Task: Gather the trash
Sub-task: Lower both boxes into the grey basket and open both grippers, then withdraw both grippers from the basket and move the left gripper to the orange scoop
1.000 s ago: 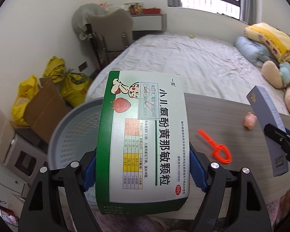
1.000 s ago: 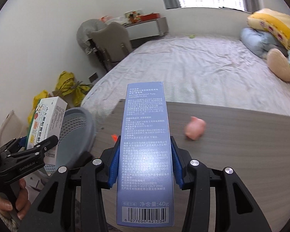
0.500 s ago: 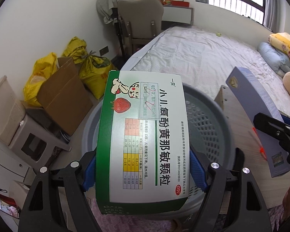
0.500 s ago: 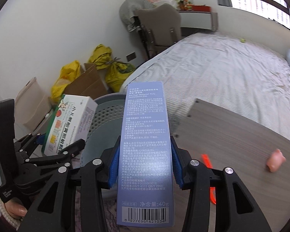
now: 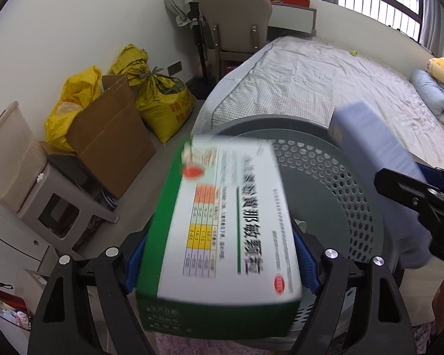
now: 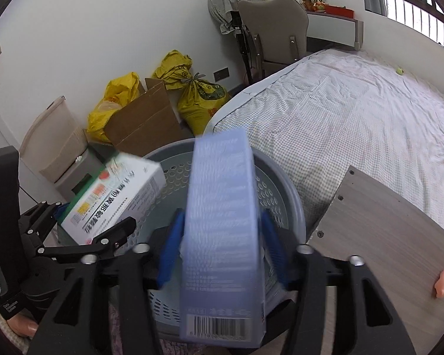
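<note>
Both claws just opened over the basket (image 5: 355, 195): green box (image 5: 222, 224) and blue carton (image 6: 222, 230) slipping free; light, crushable cardboard, grip long flat sides.

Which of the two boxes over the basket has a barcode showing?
The tall blue box between the right gripper's fingers; the green-and-white box shows a coloured table instead.

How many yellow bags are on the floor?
3. One yellow bag sits left of the cardboard box, one tied sack sits right of it, and one crumpled bag lies behind. More may be hidden.
</note>
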